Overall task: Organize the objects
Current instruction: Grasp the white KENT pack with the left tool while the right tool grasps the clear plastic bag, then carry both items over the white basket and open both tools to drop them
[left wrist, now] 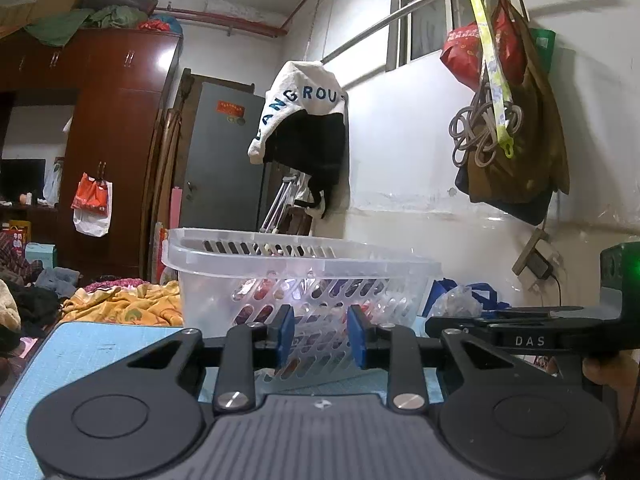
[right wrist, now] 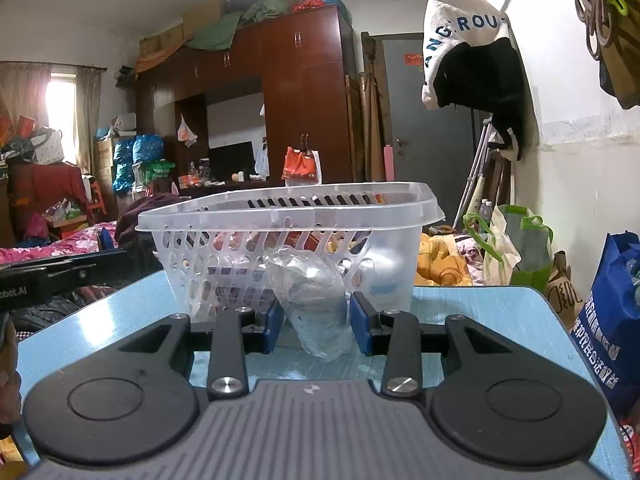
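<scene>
Before the clear basket [right wrist: 280,216], the right tool [right wrist: 312,322] pinches a crumpled plastic bag [right wrist: 310,300] (left tool [left wrist: 320,336] closed, empty).

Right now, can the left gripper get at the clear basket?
Probably yes. The basket stands straight ahead of the left gripper on the blue mat, with nothing between them. Its jaws are shut, so they would have to open first to grip it.

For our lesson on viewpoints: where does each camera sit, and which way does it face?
Left wrist: on the left gripper, facing the clear basket and white wall; the right gripper shows beside it.
Right wrist: on the right gripper, shut on a crumpled plastic bag, facing the wardrobe.
Shared: basket, blue table, hanging cap.
</scene>
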A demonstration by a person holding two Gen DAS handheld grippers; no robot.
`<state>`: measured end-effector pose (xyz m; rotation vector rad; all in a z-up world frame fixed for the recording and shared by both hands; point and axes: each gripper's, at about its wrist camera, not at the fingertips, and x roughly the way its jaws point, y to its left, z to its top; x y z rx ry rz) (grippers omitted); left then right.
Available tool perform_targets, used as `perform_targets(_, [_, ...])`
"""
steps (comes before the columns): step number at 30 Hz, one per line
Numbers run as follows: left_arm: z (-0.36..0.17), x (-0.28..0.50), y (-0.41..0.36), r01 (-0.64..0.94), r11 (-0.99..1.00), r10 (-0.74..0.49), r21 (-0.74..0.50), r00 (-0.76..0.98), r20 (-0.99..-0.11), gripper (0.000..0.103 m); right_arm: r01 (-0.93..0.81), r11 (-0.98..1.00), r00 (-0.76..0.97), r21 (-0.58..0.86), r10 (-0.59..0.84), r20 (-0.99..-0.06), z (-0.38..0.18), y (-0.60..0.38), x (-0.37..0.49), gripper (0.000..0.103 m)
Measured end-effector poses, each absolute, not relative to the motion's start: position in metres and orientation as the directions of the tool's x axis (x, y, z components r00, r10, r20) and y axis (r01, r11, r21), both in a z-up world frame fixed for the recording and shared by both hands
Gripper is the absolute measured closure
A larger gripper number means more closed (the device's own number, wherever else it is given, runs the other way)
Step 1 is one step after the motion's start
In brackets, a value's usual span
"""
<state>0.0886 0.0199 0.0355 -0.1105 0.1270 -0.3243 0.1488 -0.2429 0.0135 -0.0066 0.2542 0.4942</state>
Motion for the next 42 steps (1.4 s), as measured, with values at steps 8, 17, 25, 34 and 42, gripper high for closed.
perform_targets(8, [0.03,0.101,0.015,0.248,0.963,-0.267,-0.102,0.848,-0.457,0.063,-0.468,0.881,0.845,0.065,0.468,-0.258,0.013,-0.243,0.152,0.063])
perform_targets(17, [0.009,0.112,-0.005,0.237,0.971,-0.21,-0.023,0.803,-0.559,0.047,-0.469,0.881,0.846,0.059,0.467,-0.258,0.012,-0.243,0.15,0.063])
perform_targets(25, [0.023,0.098,0.005,0.218,0.974,-0.222,-0.061,0.877,-0.427,0.063,-0.467,0.882,0.849,0.059,0.467,-0.248,0.012,-0.244,0.15,0.063])
perform_targets(34, [0.04,0.084,0.018,0.248,0.96,-0.275,-0.132,0.924,-0.267,0.063,-0.464,0.884,0.862,0.047,0.464,-0.204,0.014,-0.244,0.142,0.063])
perform_targets(42, [0.132,0.117,0.012,0.266,0.956,-0.282,-0.12,0.948,-0.146,0.063,-0.507,0.862,0.856,-0.026,0.5,-0.13,0.08,-0.22,0.136,0.063])
